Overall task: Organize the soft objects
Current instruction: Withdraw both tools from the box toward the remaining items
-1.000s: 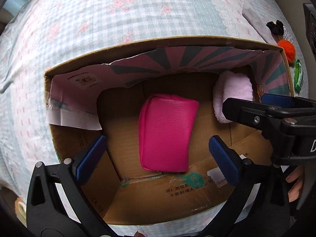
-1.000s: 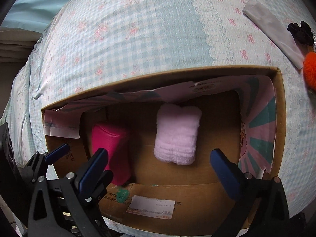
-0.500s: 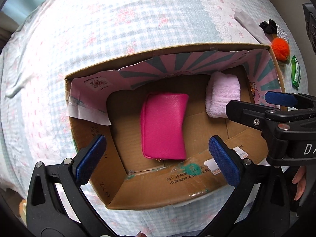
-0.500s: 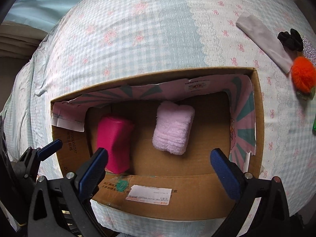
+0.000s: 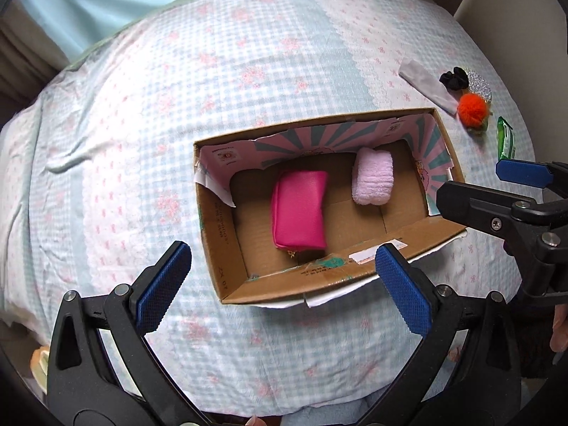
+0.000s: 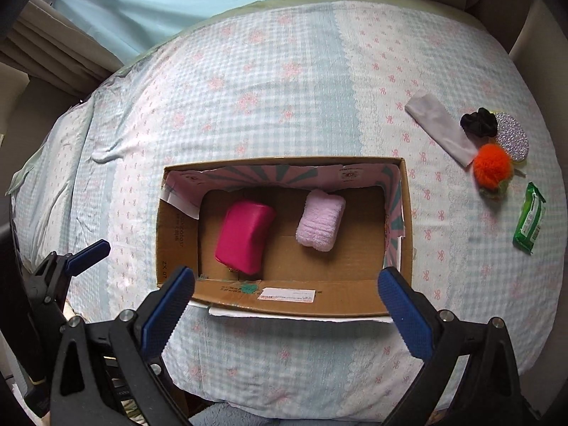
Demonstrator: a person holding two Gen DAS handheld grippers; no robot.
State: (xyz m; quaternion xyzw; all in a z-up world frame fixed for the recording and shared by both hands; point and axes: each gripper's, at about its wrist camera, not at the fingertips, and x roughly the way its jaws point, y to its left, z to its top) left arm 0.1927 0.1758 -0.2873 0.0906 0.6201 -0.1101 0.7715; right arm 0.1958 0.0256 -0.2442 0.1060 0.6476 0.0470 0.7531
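Both the left gripper (image 5: 282, 282) and the right gripper (image 6: 285, 307) hang above the bed with their blue-padded jaws spread wide and empty. The open brown cardboard box (image 6: 284, 296) sits on the pale checked bedsheet (image 6: 277, 81), holding a bright pink leather-look pouch (image 6: 245, 236) and, apart to its right, a fluffy lilac rolled towel (image 6: 321, 225). Outside the box on the right lie a fuzzy orange pompom (image 6: 492, 166), a black scrunchie (image 6: 479, 121) and a green wipes packet (image 6: 530, 218).
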